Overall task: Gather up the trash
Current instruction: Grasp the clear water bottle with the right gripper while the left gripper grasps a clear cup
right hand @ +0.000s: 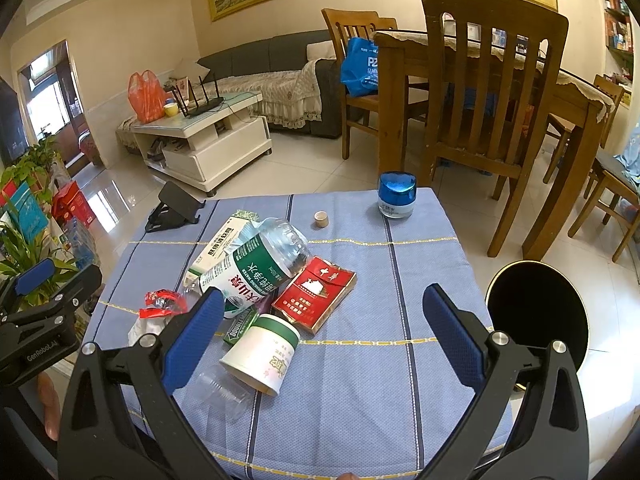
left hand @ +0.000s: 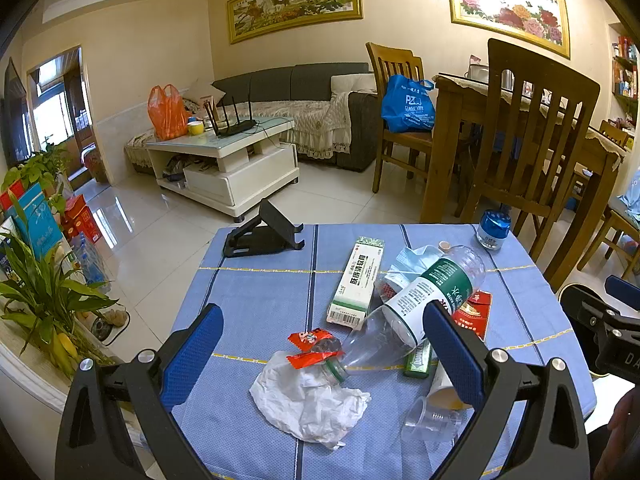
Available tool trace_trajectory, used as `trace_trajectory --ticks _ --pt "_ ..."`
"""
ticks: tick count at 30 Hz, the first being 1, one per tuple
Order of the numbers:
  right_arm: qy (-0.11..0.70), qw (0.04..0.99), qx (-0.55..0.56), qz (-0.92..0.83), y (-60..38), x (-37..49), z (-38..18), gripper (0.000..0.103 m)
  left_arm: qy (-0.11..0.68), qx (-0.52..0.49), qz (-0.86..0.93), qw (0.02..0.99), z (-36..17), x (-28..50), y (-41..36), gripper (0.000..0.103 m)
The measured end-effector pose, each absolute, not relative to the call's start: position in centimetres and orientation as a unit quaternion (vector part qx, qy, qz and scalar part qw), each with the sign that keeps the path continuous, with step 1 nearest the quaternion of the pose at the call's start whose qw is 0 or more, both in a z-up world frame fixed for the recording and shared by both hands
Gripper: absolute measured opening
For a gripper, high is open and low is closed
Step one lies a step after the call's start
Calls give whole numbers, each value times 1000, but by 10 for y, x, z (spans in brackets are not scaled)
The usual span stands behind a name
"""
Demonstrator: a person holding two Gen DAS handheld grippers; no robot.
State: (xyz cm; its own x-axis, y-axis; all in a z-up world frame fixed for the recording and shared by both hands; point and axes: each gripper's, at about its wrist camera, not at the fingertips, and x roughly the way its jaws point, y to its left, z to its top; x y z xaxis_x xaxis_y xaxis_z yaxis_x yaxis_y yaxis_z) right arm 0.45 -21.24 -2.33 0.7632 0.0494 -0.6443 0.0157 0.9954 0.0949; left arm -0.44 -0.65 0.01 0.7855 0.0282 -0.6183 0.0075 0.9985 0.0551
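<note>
Trash lies on a blue tablecloth (left hand: 256, 292): a crumpled white tissue (left hand: 308, 400), red wrappers (left hand: 310, 346), a plastic water bottle on its side (left hand: 408, 304), a white-green box (left hand: 356, 280), a red cigarette pack (right hand: 316, 294), a tipped paper cup (right hand: 264, 350), a clear plastic cup (right hand: 224, 394) and a green gum pack (right hand: 240, 326). My left gripper (left hand: 324, 344) is open above the tissue and bottle. My right gripper (right hand: 324, 322) is open above the paper cup and cigarette pack. Both are empty.
A blue-lidded jar (right hand: 396, 196), a small cap (right hand: 321, 219) and a black phone stand (right hand: 174, 208) sit at the table's far side. A black round bin (right hand: 538, 312) stands on the floor at right. Wooden chairs (right hand: 488, 92) stand beyond, plants (left hand: 44, 292) at left.
</note>
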Motion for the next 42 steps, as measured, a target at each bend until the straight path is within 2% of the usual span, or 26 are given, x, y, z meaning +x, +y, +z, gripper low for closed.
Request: trace_trajectory --ticks 8,12,15,18,21,28,30,32,37,42 --pt "345 937 45 11 -209 5 -25 98 328 26 5 944 0 -5 -6 97" --pt "334 938 12 86 -188 13 -27 98 334 21 6 942 -6 -3 0 97" --pt "326 919 -124 186 -148 30 -33 98 351 2 16 936 -20 2 20 97" --pt "330 849 -304 279 -101 39 -59 98 370 -1 40 928 -40 6 43 97" --pt "351 793 -394 305 -70 56 -78 97 396 -10 65 916 -63 8 69 97" --pt "405 673 -526 327 -44 100 -114 97 419 -27 97 903 -91 7 113 97" --pt "419 640 -554 328 -37 106 -126 94 420 -35 99 901 -95 7 120 97" --pt "425 626 -566 328 -35 110 -134 87 423 -45 99 900 -98 6 126 97" --pt "435 571 -625 308 -17 123 -171 83 425 -49 97 899 -102 10 128 97" --pt "428 551 -648 304 -13 121 -184 79 427 -54 97 898 -102 11 129 97"
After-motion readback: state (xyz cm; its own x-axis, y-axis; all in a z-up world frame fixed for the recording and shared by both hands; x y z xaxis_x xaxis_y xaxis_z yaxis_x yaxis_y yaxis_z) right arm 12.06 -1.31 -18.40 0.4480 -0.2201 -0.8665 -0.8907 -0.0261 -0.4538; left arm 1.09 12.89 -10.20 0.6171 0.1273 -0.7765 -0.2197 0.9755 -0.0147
